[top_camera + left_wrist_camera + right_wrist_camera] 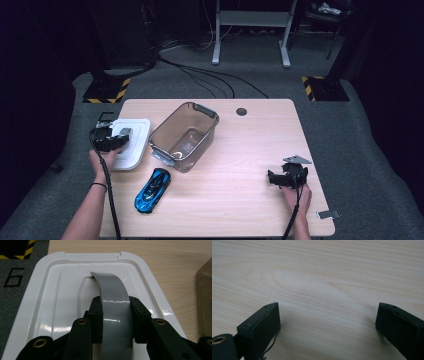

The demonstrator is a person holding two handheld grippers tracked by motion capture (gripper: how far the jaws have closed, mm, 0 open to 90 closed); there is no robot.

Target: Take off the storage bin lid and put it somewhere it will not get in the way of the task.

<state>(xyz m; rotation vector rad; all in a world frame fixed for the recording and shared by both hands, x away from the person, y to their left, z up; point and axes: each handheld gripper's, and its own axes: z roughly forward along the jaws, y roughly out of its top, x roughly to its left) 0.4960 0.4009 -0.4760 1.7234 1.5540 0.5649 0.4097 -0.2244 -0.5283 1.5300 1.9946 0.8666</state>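
Observation:
A white box lid lies on the table's left side, and its grey arched handle is clamped between the black pads of my left gripper. From above, that left gripper sits over the lid. A clear plastic box stands open just right of the lid. In front of the box lies a blue toy car. My right gripper rests low over bare wood at the right, jaws spread wide with nothing between its fingertips.
The wooden table has a round cable hole at the back and a small grey tag at the front right corner. Cables and a metal stand's legs lie on the carpet beyond the table.

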